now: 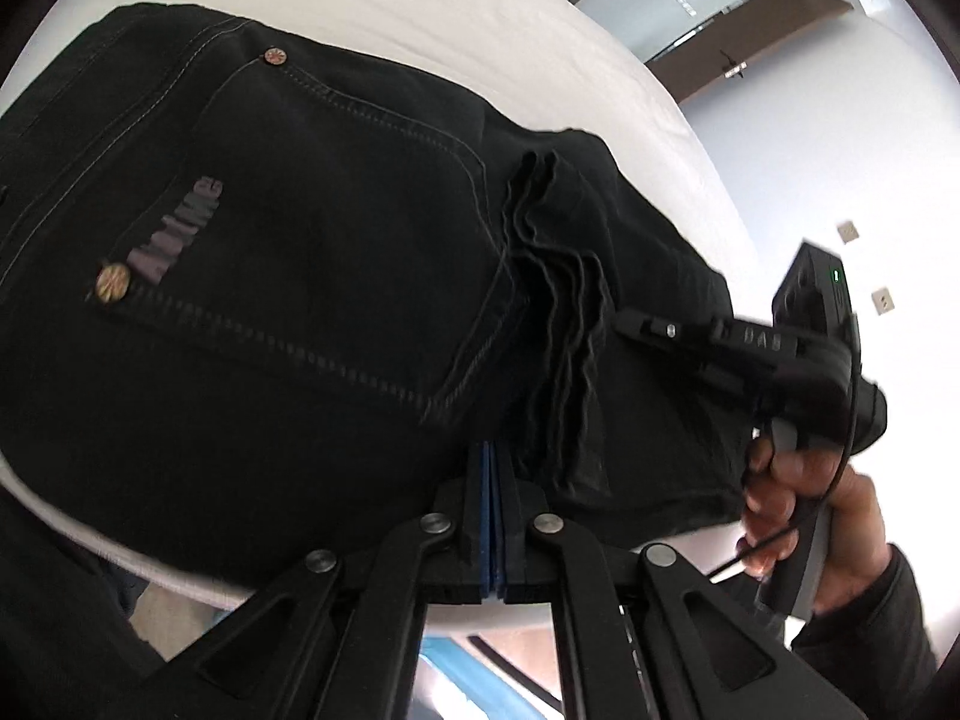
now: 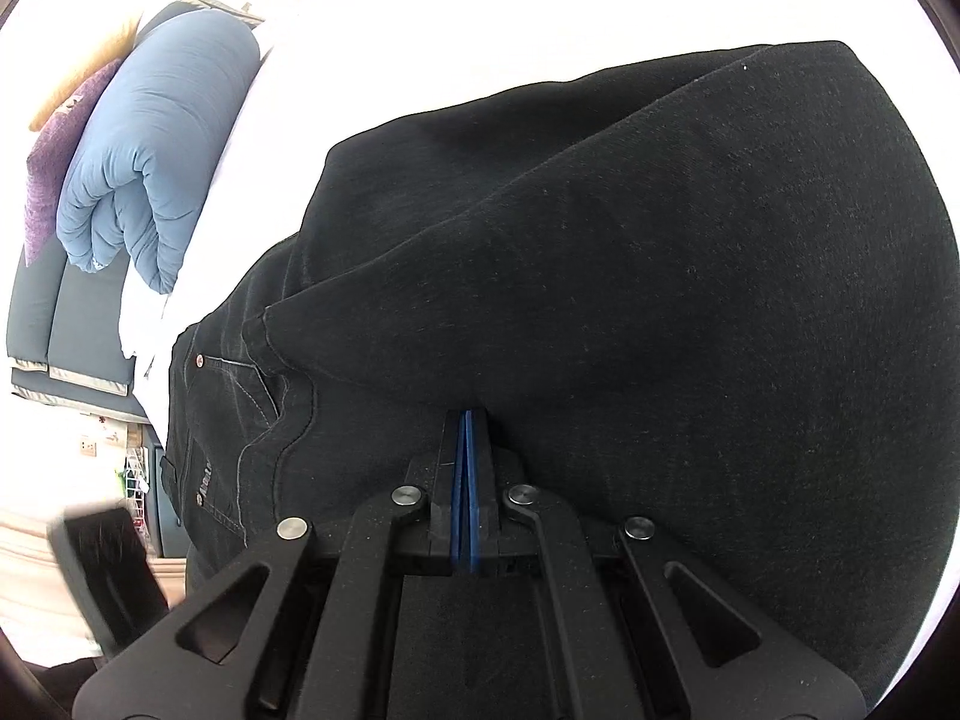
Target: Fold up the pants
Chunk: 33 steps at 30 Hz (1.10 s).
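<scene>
Both tools, left (image 1: 492, 468) & right (image 2: 467, 438), blue pads pinched tight on black denim pants (image 1: 300, 276).

Grey "ANTMG"-like lettering, blurred, on the black pants (image 1: 288, 276) pocket.

This is a bedroom in a home or a hotel. A white bed sheet (image 1: 630, 60) covers a wide mattress. A rolled blue quilt (image 2: 150, 162) and a purple cushion (image 2: 51, 162) lie on a grey couch (image 2: 60, 324) beside it. Wall sockets (image 1: 848, 231) sit on a plain white wall, and a wooden door frame (image 1: 756, 30) stands beyond.
</scene>
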Tool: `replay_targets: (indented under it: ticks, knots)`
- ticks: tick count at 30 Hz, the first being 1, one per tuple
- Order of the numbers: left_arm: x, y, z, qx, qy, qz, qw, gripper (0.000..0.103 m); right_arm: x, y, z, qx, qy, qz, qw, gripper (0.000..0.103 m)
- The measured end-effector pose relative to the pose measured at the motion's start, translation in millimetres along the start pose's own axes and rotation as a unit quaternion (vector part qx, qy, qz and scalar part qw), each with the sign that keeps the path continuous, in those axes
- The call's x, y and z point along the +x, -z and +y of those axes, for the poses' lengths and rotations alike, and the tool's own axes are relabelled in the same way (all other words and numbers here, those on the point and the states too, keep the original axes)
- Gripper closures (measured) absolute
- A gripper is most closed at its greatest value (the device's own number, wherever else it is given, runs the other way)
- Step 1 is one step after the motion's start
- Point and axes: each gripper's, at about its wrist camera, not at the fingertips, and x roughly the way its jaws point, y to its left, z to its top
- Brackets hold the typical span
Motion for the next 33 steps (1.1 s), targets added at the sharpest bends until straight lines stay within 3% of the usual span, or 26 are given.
replay_targets:
  ticks: [4, 8, 9, 11, 13, 15, 16, 17, 18, 21, 23, 24, 26, 29, 33]
  knots:
    - [-23.2, 22.5, 9.6, -0.002, -0.001, 0.013, 0.9999, 0.099, 1.2, 0.7, 6.7, -0.012, 0.011, -0.006, 1.0, 0.103]
    - [-49.5, 56.9, 12.6, -0.011, -0.015, 0.051, 0.9985, 0.096, -3.1, 1.9, 24.6, -0.021, 0.009, -0.008, 1.0, 0.103]
    - [-54.9, 61.6, 5.8, -0.011, -0.015, 0.049, 0.9986, 0.095, -9.9, 2.3, 30.0, -0.019, 0.008, -0.006, 1.0, 0.099]
    - [-73.3, 73.4, 10.2, -0.028, -0.003, 0.034, 0.999, 0.079, -26.3, 0.7, 56.8, -0.04, -0.031, -0.017, 0.999, 0.094]
    - [-88.2, 76.0, 22.2, -0.073, 0.007, 0.002, 0.9973, 0.041, -36.0, -1.3, 86.6, -0.079, -0.08, -0.028, 0.993, 0.092]
    - [-101.8, 73.2, 37.1, -0.115, 0.027, -0.037, 0.9923, 0.032, -26.3, -9.1, 107.5, -0.093, -0.137, 0.0, 0.986, 0.082]
    - [-106.6, 70.3, 42.4, -0.128, 0.033, -0.048, 0.99, 0.032, -15.3, -13.8, 113.5, -0.089, -0.164, 0.025, 0.982, 0.064]
    - [-112.7, 65.8, 47.5, -0.139, 0.033, -0.059, 0.988, 0.032, -4.0, -19.0, 116.5, -0.08, -0.169, 0.047, 0.981, 0.039]
    - [-119.5, 62.6, 50.0, -0.141, 0.031, -0.069, 0.9871, 0.032, 4.8, -22.8, 117.9, -0.072, -0.161, 0.06, 0.982, 0.033]
    - [-125.3, 49.2, 50.6, -0.15, 0.026, -0.097, 0.9836, 0.03, 28.3, -27.6, 116.5, -0.046, -0.185, 0.083, 0.978, 0.033]
    - [-124.9, 44.6, 56.5, -0.157, 0.024, -0.099, 0.9823, 0.03, 51.6, -25.0, 101.9, -0.009, -0.16, 0.101, 0.982, 0.035]
    - [-117.1, 36.0, 54.0, -0.16, 0.015, -0.097, 0.9823, 0.03, 68.4, -21.7, 92.7, 0.009, -0.144, 0.115, 0.983, 0.038]
    - [-120.8, 33.5, 61.2, -0.17, -0.016, -0.099, 0.9803, 0.03, 77.7, -21.2, 74.7, 0.034, -0.172, 0.104, 0.979, 0.053]
    - [-135.3, 28.8, 75.7, -0.209, -0.037, -0.123, 0.9694, 0.03, 87.1, -23.4, 67.0, 0.053, -0.16, 0.117, 0.979, 0.07]
    - [-154.9, 22.6, 99.6, -0.25, -0.044, -0.152, 0.9553, 0.028, 96.4, -21.7, 69.6, 0.056, -0.157, 0.114, 0.979, 0.07]
